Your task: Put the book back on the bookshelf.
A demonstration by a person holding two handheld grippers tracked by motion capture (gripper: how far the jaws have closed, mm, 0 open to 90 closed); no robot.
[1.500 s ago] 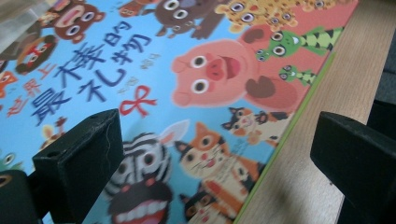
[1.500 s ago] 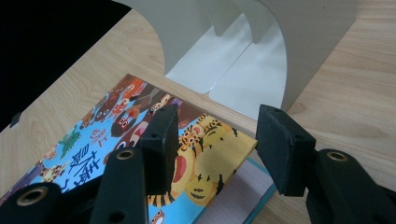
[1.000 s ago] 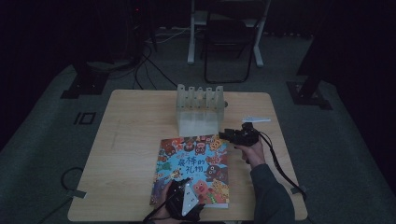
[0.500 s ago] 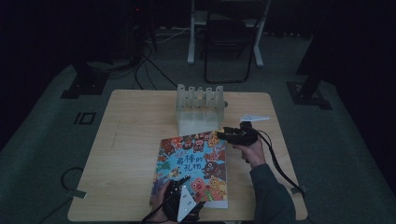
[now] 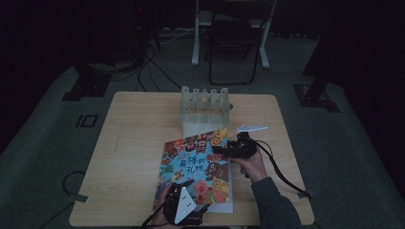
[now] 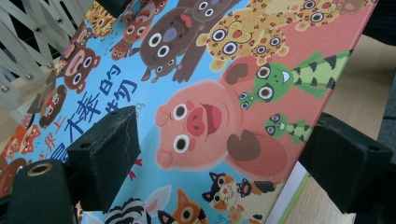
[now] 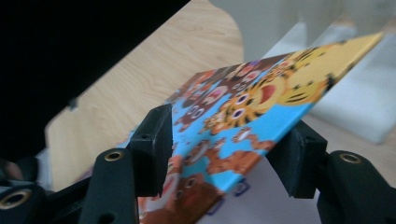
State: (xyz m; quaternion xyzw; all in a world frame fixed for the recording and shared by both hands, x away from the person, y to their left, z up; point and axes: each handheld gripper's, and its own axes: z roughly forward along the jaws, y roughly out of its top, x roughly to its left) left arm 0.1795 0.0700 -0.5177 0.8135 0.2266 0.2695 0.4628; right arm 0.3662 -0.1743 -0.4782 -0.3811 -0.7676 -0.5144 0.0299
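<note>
Picture book (image 5: 198, 164) is lying near-centre on the table (image 5: 133, 157), far edge just beside the white slotted rack (image 5: 204, 110); a white plastic piece (image 5: 251, 128) is sitting to the right, apart. Cover is lifting at the right side, blank page showing under it in the right gripper view. Right gripper (image 5: 224, 150) is straddling that cover edge, jaws have just been opening, pads not pressing as far as I can tell (view's blurry). Left gripper (image 5: 184, 191) is hovering at the near edge, jaws wide w/ the cover between, not clamped, and have just been easing closed a little. Handling est.: thin hardcover, stiff board, light, glossy so prob. slippery; pages floppy. Best grip: pinching the cover board at the right edge, near gripper pinning the near edge.
</note>
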